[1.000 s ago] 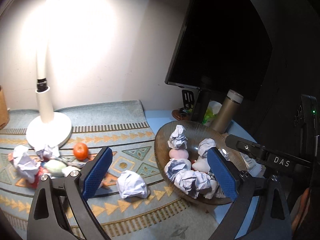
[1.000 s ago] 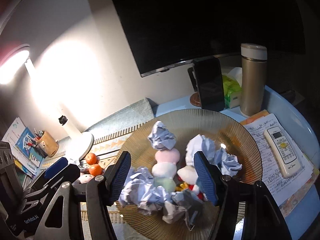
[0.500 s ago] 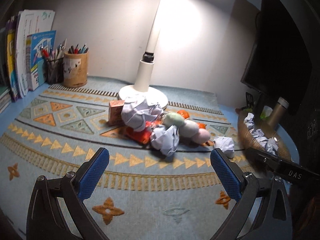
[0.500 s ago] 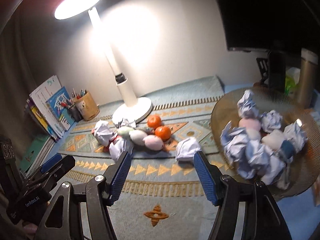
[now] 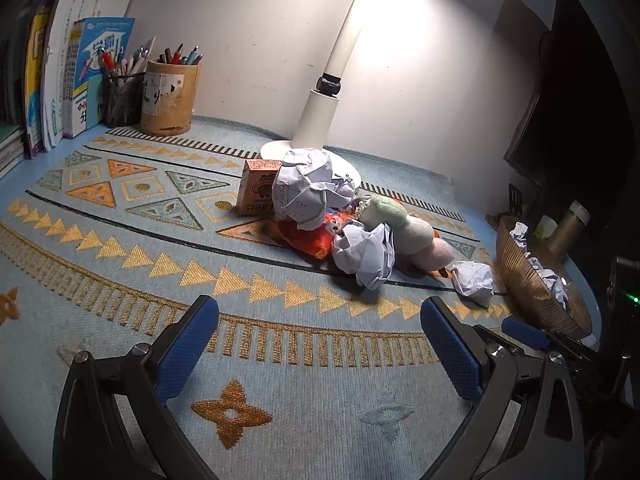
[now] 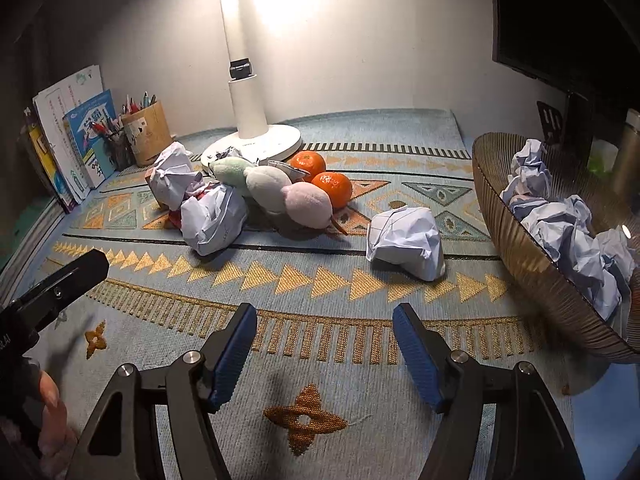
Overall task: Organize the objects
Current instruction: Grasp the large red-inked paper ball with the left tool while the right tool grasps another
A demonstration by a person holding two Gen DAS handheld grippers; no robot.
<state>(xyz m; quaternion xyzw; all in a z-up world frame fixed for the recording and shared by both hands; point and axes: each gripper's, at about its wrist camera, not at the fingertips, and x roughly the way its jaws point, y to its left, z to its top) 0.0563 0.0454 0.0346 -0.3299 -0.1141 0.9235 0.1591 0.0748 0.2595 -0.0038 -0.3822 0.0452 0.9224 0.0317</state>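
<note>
Desk: patterned blue-and-gold mat (image 5: 120, 280) under lamp light, carrying everything.
Left tongs (image 5: 320, 344): spread wide, empty, over bare mat.
Right tongs (image 6: 325, 350): partly spread and opening, nothing between the pads, touching nothing.
Nearest paper ball (image 6: 406, 242): alone on the mat, beyond the right tongs, near the bowl.
Bowl (image 6: 516, 240): brown ribbed, at right, heaped with crumpled paper.
Pile: two paper balls, plush dumpling skewer (image 6: 272, 190), two tangerines (image 6: 320, 176).
Behind: white lamp base (image 6: 256, 140), pen holders, books.
</note>
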